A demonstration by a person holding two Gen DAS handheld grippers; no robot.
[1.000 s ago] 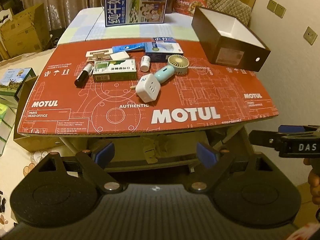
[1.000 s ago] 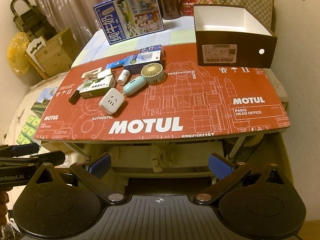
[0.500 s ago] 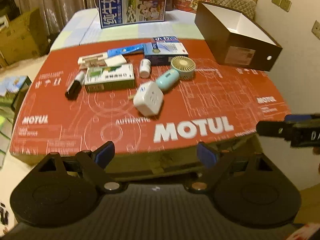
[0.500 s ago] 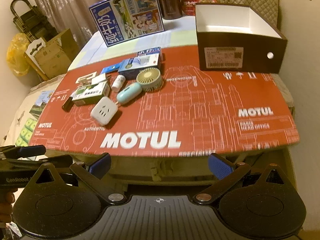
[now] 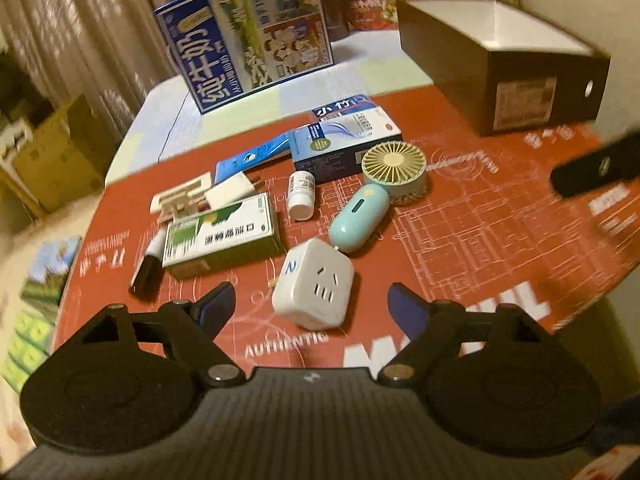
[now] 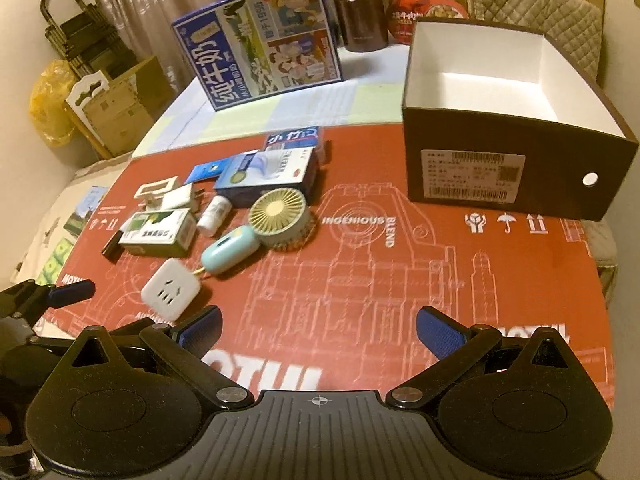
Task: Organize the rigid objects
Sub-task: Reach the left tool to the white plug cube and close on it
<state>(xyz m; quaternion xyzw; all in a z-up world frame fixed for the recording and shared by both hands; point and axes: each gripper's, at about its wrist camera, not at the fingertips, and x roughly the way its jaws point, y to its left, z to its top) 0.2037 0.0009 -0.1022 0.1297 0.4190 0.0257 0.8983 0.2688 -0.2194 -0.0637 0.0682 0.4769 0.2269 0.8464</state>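
Left wrist view – left gripper (image 5: 311,300): fingers spread wide, nothing between them; it hangs low over the near edge of the red printed cardboard sheet (image 5: 460,240), lined up on the nearest item.
Left wrist view – nearest item: white cube-shaped plastic power adapter (image 5: 314,285), tilted, just ahead of the gap between the jaws; judged the likely first pick because it lies closest and apart from the cluster.
Left wrist view – cluster: mint-green handheld fan with round cream grille (image 5: 376,192), small white pill bottle (image 5: 302,195) on its side, green-and-white carton (image 5: 222,237), black-capped marker (image 5: 148,266) beside the carton, blue-and-white medicine box (image 5: 346,144).
Left wrist view – obstruction: fan handle lies just behind the adapter; a deep reach could nudge it.
Left wrist view – blur: right edge smeared; dark bar there is probably the other tool.
Right wrist view – right gripper (image 6: 318,330): fingers released and apart, empty, over bare sheet, between cluster and box.
Right wrist view – destination: dark brown open-topped cardboard box with white lining (image 6: 508,120), on the sheet's far right, well apart from the cluster; judged the collecting bin, nothing visible inside.
Right wrist view – surroundings: large blue milk carton box (image 6: 264,40) standing behind; brown flask (image 6: 362,12); neither blocks the path to the brown box.
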